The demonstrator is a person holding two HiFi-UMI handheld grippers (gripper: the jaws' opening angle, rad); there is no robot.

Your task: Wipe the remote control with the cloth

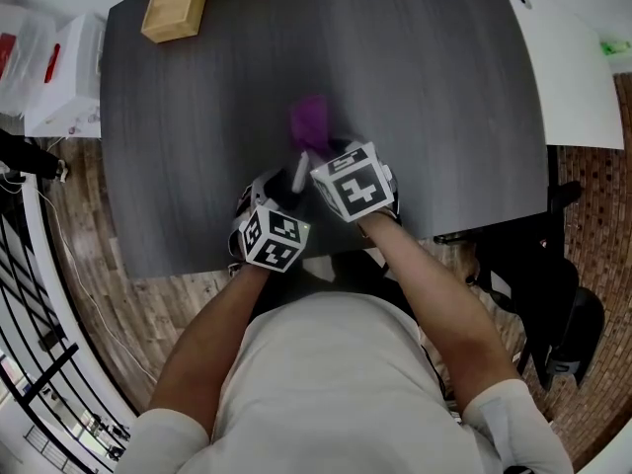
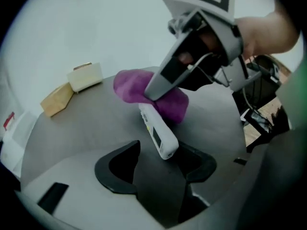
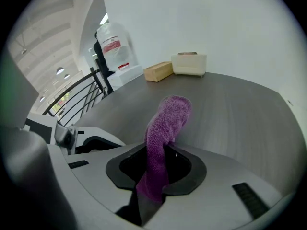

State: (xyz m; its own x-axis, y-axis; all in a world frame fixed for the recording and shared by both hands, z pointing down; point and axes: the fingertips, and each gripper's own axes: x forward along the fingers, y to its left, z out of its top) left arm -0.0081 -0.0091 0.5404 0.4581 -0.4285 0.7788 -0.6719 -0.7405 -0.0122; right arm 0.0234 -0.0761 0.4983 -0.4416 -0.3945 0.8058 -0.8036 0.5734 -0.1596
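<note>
The wiping step is judged to be in hand. The purple cloth point(image 3: 169, 113) is pinched between the jaws of the right tongs point(image 3: 156, 159), which are closed on it. Its free end is bunched over the far end of the white remote control point(image 2: 158, 131). The remote is found near the front edge of the dark desk point(image 1: 444, 97), between the two tongs. Its near end points toward the left tongs point(image 2: 157, 163).

The jaws of the left tongs are seen standing wide apart. The near end of the remote lies in the gap, close beside the right-hand jaw, but no pad is pressed on it, so nothing is gripped there. Whether the remote lies flat on the desk or is slightly propped cannot be told.

Only the far part of the remote is covered by the cloth. The screen and the near end are left bare, so the wipe is judged to be far from finished.

For the next move, a stroke of the cloth along the length of the remote toward its near end is called for. As the remote is loose, it is likely to be pushed along by that stroke. The left tongs would therefore best be closed on the near end first, or the cloth kept under light downward pressure.
</note>
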